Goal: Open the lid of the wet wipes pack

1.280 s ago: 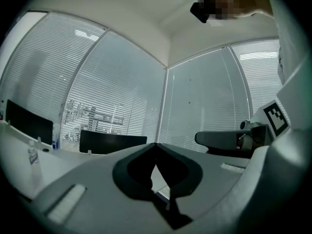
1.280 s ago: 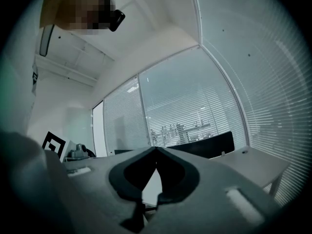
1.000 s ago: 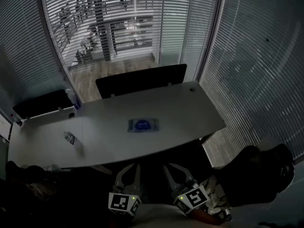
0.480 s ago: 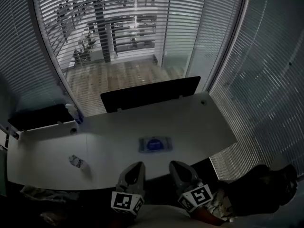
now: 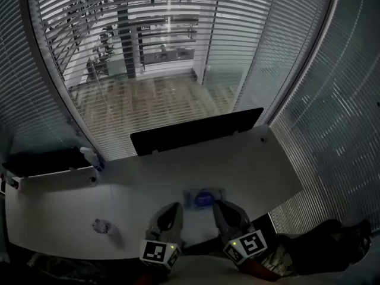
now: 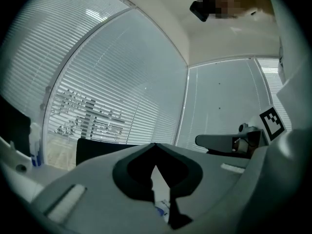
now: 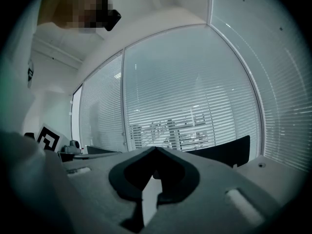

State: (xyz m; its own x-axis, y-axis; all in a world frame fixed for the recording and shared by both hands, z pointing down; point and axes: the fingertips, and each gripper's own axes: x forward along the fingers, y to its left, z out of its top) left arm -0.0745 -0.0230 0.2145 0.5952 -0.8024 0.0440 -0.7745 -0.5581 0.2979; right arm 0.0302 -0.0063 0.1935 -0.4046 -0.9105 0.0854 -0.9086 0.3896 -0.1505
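Note:
The wet wipes pack (image 5: pixel 205 198), pale with a blue oval lid, lies flat on the white table (image 5: pixel 255 171) close to its near edge. In the head view my left gripper (image 5: pixel 171 209) sits just left of the pack and my right gripper (image 5: pixel 223 207) just right of it, both pointing level and held slightly short of it. Both are shut with nothing between the jaws. In the left gripper view a blue bit of the pack (image 6: pixel 161 210) shows through the slit below my left gripper (image 6: pixel 155 152). The right gripper (image 7: pixel 156 152) view shows only table beyond it.
A small bottle (image 5: pixel 101 225) lies on the table at the left. A spray bottle (image 5: pixel 90 157) stands at the back left beside a black screen (image 5: pixel 41 161). Another black divider screen (image 5: pixel 196 132) runs along the far edge. Glass walls with blinds surround the table.
Both grippers have travelled forward from off the table's near edge to either side of the pack. The table and pack now appear much closer. Both stay shut.

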